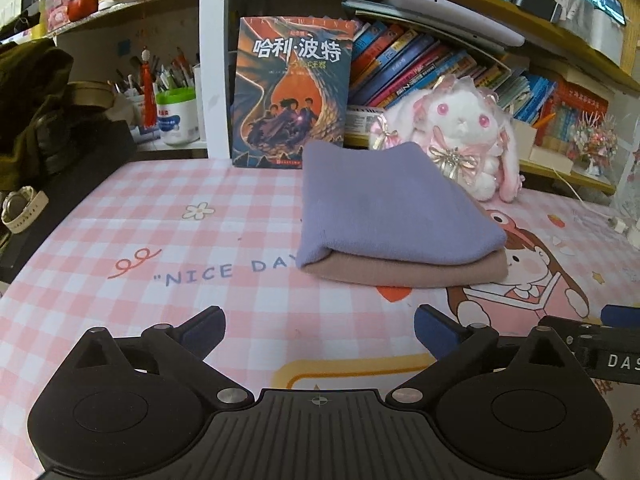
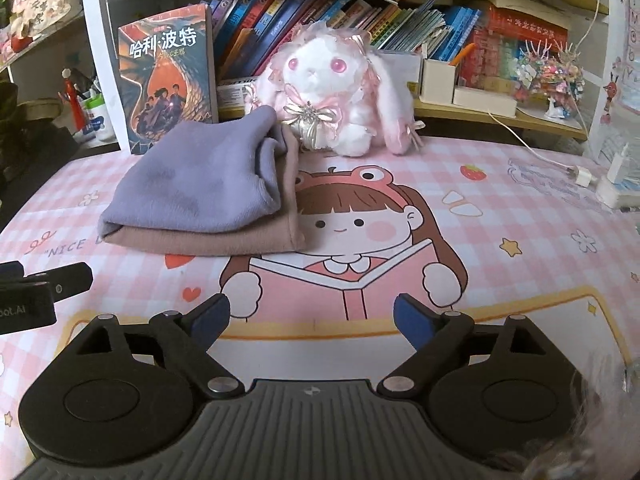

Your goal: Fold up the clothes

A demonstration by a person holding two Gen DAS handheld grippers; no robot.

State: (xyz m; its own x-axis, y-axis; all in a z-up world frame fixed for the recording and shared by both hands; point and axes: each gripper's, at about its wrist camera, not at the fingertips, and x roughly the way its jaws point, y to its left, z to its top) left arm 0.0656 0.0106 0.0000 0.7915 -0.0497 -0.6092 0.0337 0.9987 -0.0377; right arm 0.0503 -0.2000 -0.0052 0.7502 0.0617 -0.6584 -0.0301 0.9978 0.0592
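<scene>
Both grippers hover low over the near part of the counter [image 2: 520, 200], side by side and pointing toward its back edge; the left gripper [image 1: 320, 330] and the right gripper [image 2: 312, 316] each have their blue-padded fingers spread wide with nothing between them. The folded clothes, a purple garment [image 1: 384, 208] stacked on a tan garment [image 1: 400, 274], lie well ahead of both grippers, apart from them, toward the back edge just in front of the upright book [image 1: 292, 92] and the plush rabbit [image 2: 336, 88].
</scene>
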